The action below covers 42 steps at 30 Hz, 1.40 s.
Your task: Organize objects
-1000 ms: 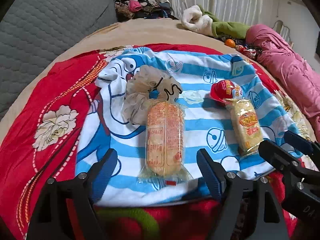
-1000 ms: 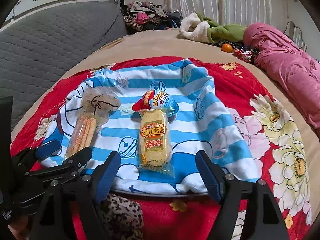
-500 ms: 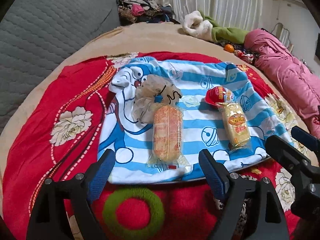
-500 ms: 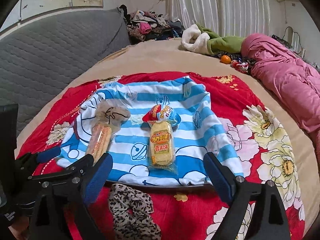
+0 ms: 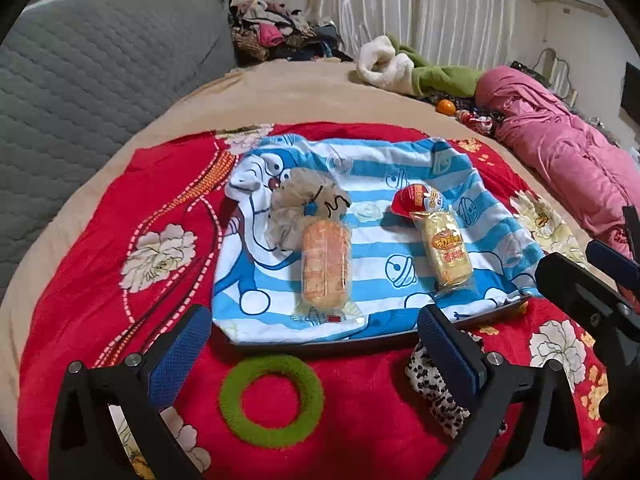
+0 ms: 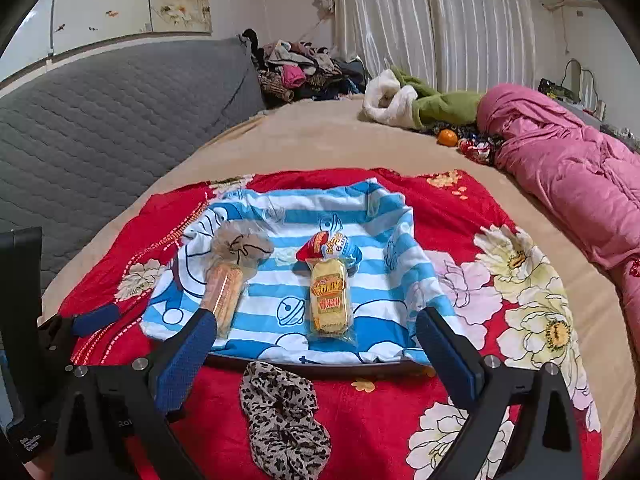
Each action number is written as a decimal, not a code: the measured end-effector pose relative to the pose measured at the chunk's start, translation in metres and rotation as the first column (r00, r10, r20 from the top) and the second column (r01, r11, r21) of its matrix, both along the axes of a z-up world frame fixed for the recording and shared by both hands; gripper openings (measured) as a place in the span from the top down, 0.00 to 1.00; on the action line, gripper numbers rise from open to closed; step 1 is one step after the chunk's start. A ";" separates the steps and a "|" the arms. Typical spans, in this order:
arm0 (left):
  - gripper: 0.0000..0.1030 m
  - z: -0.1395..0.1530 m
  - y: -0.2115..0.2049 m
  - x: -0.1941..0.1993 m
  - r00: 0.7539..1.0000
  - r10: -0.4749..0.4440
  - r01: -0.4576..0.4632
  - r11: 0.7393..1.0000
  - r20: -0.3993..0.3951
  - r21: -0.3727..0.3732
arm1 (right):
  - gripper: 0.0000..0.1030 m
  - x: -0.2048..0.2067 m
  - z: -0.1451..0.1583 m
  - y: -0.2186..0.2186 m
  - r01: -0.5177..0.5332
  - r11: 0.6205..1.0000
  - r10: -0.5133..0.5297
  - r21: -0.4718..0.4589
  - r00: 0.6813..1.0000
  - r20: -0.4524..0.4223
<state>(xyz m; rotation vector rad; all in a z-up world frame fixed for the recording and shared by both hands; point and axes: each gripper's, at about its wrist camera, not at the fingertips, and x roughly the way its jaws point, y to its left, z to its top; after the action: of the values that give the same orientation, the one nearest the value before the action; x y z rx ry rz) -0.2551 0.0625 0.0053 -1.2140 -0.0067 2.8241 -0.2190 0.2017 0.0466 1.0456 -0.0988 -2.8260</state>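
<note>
With both packets now lying on the striped cloth, the left gripper (image 5: pixel 314 354) and the right gripper (image 6: pixel 316 350) are backing up and away from the tray, so more of the red blanket (image 5: pixel 92 280) shows beneath them than a moment ago. Their jaws have just been opening, and both stand released wide with nothing between them. Ahead of the left gripper lies the orange snack packet (image 5: pixel 326 268), its far end touching a beige scrunchie (image 5: pixel 304 200). Ahead of the right gripper lies the yellow snack packet (image 6: pixel 329 300), its far end against a small red and blue packet (image 6: pixel 328 248). All four rest on the blue striped cloth (image 6: pixel 384 292) that covers the tray (image 6: pixel 320 369).

Newly in sight are two things off the tray: a green scrunchie (image 5: pixel 272 400) right under the left gripper, and a leopard scrunchie (image 6: pixel 282 416) under the right one. That reads as the snacks being placed and done, with those two scrunchies likely next in line, one per gripper, each already wide enough to drop over its target.
</note>
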 end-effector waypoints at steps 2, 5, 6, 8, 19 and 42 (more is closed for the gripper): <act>0.00 0.005 -0.002 0.005 1.000 0.004 -0.004 1.000 -0.012 -0.001 | 0.02 0.005 0.005 0.000 -0.002 1.000 0.002 -0.002 1.000 -0.008; 0.00 0.010 -0.003 0.010 1.000 0.007 -0.007 1.000 -0.022 -0.003 | 0.02 0.012 0.011 -0.001 -0.005 1.000 0.005 -0.002 1.000 -0.023; 0.00 0.012 -0.004 0.013 1.000 0.007 -0.007 1.000 -0.027 -0.001 | 0.02 0.013 0.013 -0.002 -0.006 1.000 0.006 -0.002 1.000 -0.025; 0.00 0.015 -0.006 0.017 0.999 0.007 -0.007 1.000 -0.033 0.005 | 0.02 0.018 0.017 -0.002 -0.007 1.000 0.007 -0.003 0.999 -0.036; 0.00 0.044 -0.016 0.043 0.995 0.027 -0.026 1.000 -0.092 0.009 | 0.01 0.048 0.048 -0.002 -0.003 1.000 0.001 -0.013 0.994 -0.112; 0.00 0.102 -0.036 0.119 0.980 0.049 -0.051 0.999 -0.192 -0.008 | 0.01 0.124 0.108 -0.009 -0.008 1.000 0.007 0.000 0.973 -0.232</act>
<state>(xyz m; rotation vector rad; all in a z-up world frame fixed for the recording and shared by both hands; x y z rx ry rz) -0.1362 0.0262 0.1069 -0.9518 -0.0088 2.9766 -0.0947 0.1925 0.1548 0.7058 -0.0733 -2.9153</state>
